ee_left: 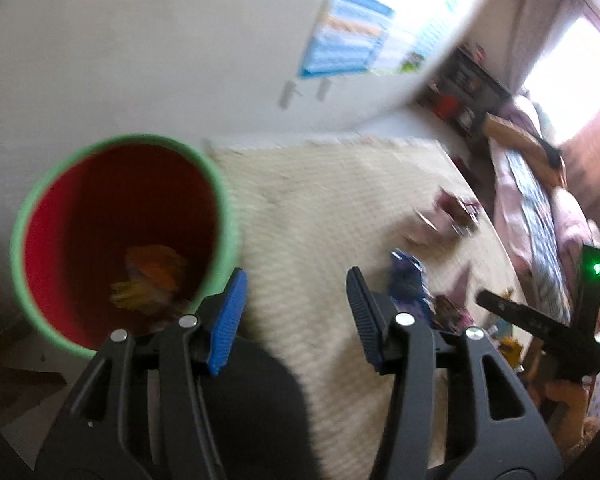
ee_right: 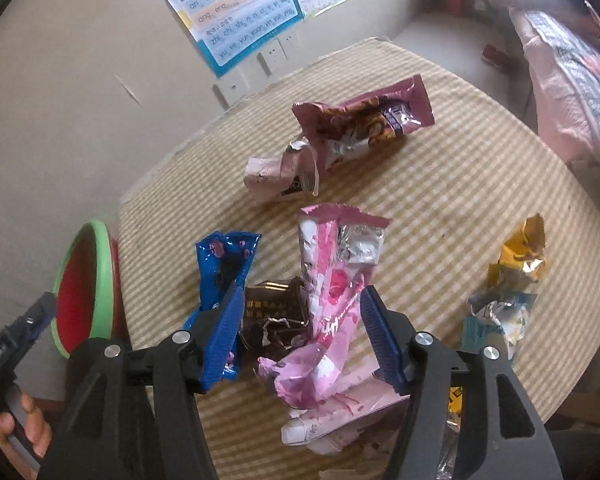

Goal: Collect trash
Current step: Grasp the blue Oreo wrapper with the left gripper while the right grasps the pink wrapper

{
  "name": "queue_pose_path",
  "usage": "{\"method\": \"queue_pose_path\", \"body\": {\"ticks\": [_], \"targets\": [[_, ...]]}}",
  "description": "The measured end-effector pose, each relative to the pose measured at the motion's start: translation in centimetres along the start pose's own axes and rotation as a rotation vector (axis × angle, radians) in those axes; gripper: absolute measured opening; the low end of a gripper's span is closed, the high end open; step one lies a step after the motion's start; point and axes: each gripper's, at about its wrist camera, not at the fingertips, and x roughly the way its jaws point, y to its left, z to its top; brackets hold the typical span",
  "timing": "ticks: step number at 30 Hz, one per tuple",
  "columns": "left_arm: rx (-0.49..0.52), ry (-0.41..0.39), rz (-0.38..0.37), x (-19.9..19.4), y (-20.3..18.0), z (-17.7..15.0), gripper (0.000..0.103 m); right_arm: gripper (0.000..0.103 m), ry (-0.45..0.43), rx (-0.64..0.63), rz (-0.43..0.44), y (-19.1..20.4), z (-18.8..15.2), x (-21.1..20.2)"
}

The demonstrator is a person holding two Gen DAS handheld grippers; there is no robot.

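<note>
Beige wall (ee_right: 80, 128), pinyin posters (ee_right: 236, 12), pink-quilted bed (ee_right: 572, 92) — bright window (ee_left: 572, 76)

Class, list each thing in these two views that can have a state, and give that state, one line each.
Left claw: open, empty.
Right claw: open, around pink wrapper, not shut on it.
Bin: open top, some trash inside.
Blue wrapper: crumpled, on table.
Carton: crushed.
</note>
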Motion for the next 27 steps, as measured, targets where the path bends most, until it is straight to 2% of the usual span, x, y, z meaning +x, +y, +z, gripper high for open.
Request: {"method": "queue_pose_path", "body": {"ticks": [6,10,13,15,16,17,19,22,27], "targets": [[0.135,0.125,-0.047,5.5,-6.3,-1.4,0.049,0.060,-0.024,0.065,0.032,-2.2,0.0,-0.4],[0.184,0.206,-0.037,9.1,-9.1,-2.3,0.049,0.060,-0.047,0.131,0.077,-3.6,0.1,-1.1],[0.227,0.255,0.008,11.6,-10.3,-3.2,0.049,0.060,-0.050,0.138,0.101,-3.8,0.2,-1.4],[0.227,0.278,0.018,12.5,-10.3,-3.5,0.043,0.060,-0.040,0.135,0.112,-3.7,0.2,-1.3],[0.226,0.266,0.025,12.5,-10.2,-3.6,0.036,0.060,-0.035,0.133,0.113,-3.6,0.1,-1.2],[0.232,0.270,0.025,12.5,-10.2,-3.6,0.020,0.060,-0.029,0.131,0.114,-3.5,0.2,-1.1],[0.223,0.277,0.029,12.4,-10.1,-3.5,0.008,0.060,-0.015,0.131,0.116,-3.4,0.1,-0.8],[0.196,0.255,0.019,11.4,-9.5,-3.2,0.006,0.060,0.004,0.126,0.116,-3.2,0.0,-0.3],[0.194,0.172,0.027,8.1,-8.9,-3.0,0.006,0.060,0.019,0.088,0.093,-2.6,-0.2,0.1]]}}
